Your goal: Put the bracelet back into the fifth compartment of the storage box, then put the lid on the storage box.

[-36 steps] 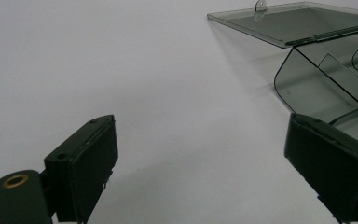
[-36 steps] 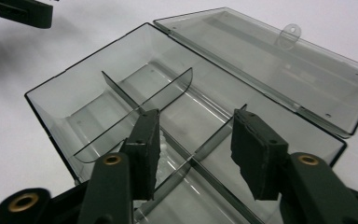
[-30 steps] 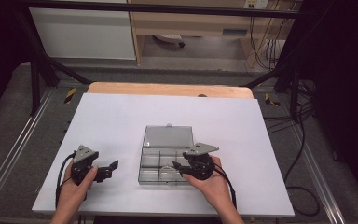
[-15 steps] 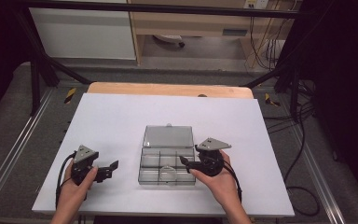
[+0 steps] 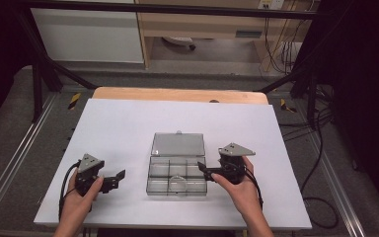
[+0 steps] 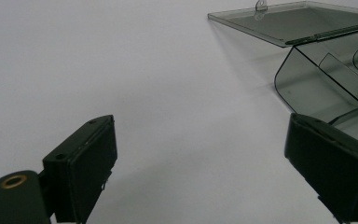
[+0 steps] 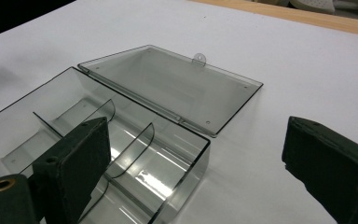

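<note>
High view: the open clear box lies just left of the spread right tool, apart.

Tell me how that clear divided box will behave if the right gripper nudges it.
The clear box looks empty and thin-walled, so it is probably light and would slide easily on the smooth white table. Its open lid lies flat behind, likely swinging on its hinge if lifted. The right gripper stands open beside it.
</note>
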A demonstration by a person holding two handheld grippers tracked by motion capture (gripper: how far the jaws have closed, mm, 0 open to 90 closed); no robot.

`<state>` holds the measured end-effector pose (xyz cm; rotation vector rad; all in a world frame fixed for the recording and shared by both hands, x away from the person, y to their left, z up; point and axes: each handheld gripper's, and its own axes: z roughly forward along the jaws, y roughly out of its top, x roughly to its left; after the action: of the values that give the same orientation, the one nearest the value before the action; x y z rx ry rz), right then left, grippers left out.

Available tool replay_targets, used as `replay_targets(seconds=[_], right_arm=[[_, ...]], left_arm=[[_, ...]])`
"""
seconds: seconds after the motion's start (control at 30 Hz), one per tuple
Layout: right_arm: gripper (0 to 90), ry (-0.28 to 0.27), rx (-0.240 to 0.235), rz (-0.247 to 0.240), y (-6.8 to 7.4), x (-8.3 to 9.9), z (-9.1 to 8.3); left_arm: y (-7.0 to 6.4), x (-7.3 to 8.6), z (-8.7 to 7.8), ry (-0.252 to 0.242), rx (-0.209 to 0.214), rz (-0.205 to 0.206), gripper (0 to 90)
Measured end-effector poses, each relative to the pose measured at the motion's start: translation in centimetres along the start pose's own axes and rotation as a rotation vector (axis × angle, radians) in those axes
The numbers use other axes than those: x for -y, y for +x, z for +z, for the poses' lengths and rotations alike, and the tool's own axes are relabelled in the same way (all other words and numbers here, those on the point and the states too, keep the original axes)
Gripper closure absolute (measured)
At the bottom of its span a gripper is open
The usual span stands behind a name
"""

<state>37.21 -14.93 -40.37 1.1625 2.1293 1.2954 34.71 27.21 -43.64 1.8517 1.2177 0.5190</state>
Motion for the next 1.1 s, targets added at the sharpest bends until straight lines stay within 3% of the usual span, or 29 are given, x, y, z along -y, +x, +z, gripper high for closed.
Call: replay_targets(seconds=[0.1, 0.27, 0.57, 0.67, 0.93, 1.1], right_arm=[[8.0, -0.026, 0.01, 0.006, -0.4, 0.0, -0.2], [7.8, -0.019, 0.012, 0.033, -1.4, 0.1, -0.5], [6.9, -0.022, 0.05, 0.076, -3.1, 0.5, -1.1], [7.6, -0.002, 0.086, 0.08, -3.6, 0.7, -1.0], [7.3, 0.031, 0.097, 0.095, -4.6, 1.5, -0.8], [9.2, 0.055, 0.109, 0.08, -5.0, 1.9, -0.6]], left_arm=[[-0.1, 0.0, 0.0, -0.002, 0.003, 0.001, 9.3], [-0.2, 0.0, -0.1, -0.012, 0.009, 0.0, 9.4], [-0.7, -0.1, 0.0, -0.003, 0.01, 0.04, 9.3], [-0.8, 0.0, 0.2, 0.003, 0.029, 0.021, 9.3], [-0.6, 0.1, 0.1, 0.008, 0.018, 0.025, 9.2], [-0.7, 0.0, 0.2, 0.014, 0.031, 0.029, 9.2]])
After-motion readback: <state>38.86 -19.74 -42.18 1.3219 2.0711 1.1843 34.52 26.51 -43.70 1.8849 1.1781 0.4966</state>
